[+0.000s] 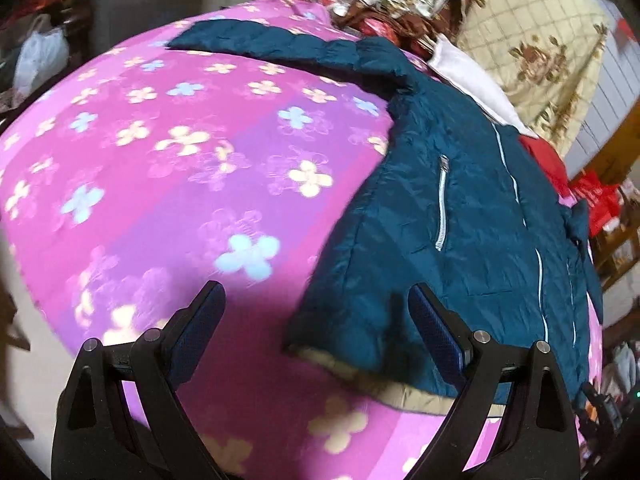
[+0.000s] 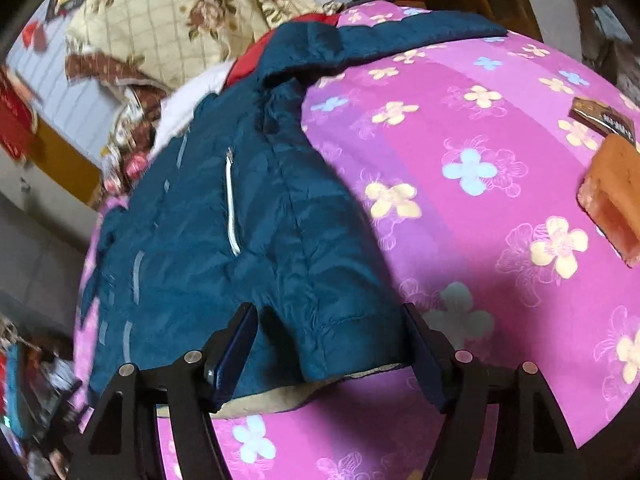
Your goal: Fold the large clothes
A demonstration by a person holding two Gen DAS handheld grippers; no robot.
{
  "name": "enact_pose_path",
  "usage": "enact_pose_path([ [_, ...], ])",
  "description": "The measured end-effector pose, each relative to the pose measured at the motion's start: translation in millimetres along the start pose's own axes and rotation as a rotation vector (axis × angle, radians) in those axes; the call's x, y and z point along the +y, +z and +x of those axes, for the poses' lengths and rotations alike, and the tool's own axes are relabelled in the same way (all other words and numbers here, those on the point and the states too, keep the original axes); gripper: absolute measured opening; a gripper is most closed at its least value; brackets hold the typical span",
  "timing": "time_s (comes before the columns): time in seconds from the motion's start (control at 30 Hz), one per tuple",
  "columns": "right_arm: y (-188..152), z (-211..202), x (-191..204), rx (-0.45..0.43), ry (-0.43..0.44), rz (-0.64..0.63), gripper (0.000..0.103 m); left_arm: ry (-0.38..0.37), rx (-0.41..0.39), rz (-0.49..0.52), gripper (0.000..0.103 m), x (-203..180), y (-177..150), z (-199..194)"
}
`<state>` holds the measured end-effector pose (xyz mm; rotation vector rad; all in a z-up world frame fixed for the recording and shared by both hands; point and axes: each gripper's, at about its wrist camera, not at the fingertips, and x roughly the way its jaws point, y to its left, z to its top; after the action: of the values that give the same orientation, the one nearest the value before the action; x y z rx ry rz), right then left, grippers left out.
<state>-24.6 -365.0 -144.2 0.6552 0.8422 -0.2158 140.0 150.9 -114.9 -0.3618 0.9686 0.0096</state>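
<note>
A dark teal quilted jacket (image 1: 440, 220) (image 2: 200, 240) lies flat, front up, on a pink flowered bedspread (image 1: 160, 160) (image 2: 480, 160). One sleeve stretches out along the far side, and the beige lining shows at the near hem. My left gripper (image 1: 316, 312) hovers open over the hem's left corner, its right finger above the fabric and its left finger above bare bedspread. My right gripper (image 2: 330, 332) stands open astride the hem's right corner. The fabric lies flat and unbunched between its fingers.
A beige floral quilt (image 1: 540, 40) (image 2: 180, 12) and a white cloth (image 1: 472, 76) are heaped past the jacket. An orange box (image 2: 616, 196) and a brown box (image 2: 600, 120) sit on the bedspread to the right. Red bags (image 1: 596, 200) and clutter stand beyond the bed's edge.
</note>
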Motion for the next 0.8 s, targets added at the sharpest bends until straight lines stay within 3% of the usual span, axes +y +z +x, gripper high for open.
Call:
enact_pose_path([
  [0.07, -2.4, 2.6, 5.4, -0.007, -0.02, -0.029, 0.052, -0.023, 0.013, 0.024, 0.093, -6.1, 2.7, 8.6],
  [0.1, -3.1, 4.2, 8.4, -0.004, -0.035, -0.046, 0.048, -0.026, 0.023, 0.03, 0.093, -9.7, 3.6, 13.5],
  [0.13, -3.2, 4.9, 9.5, -0.003, -0.039, -0.054, 0.037, -0.018, 0.032, 0.033, 0.087, -11.8, 4.1, 17.7],
  [0.17, -3.5, 5.2, 9.4, 0.002, -0.035, -0.054, 0.029, -0.012, 0.044, 0.038, 0.065, -15.0, 4.1, 21.6],
  [0.23, -3.7, 3.2, 7.0, 0.003, -0.029, -0.049, 0.022, -0.023, 0.108, 0.067, 0.042, -23.5, 2.3, 32.0],
  [0.37, -8.4, -7.7, 4.9, -0.01, -0.018, -0.057, 0.011, 0.02, 0.081, 0.146, 0.021, -38.4, -7.7, 20.9],
  [0.67, -27.3, -36.7, -6.5, -0.014, -0.051, -0.097, 0.009, 0.037, 0.049, 0.179, 0.019, -34.6, -32.2, -10.4],
  [0.8, -35.8, -67.3, 7.3, -0.089, -0.123, -0.203, 0.01, 0.03, -0.001, 0.137, 0.019, -21.4, -28.5, -38.5],
])
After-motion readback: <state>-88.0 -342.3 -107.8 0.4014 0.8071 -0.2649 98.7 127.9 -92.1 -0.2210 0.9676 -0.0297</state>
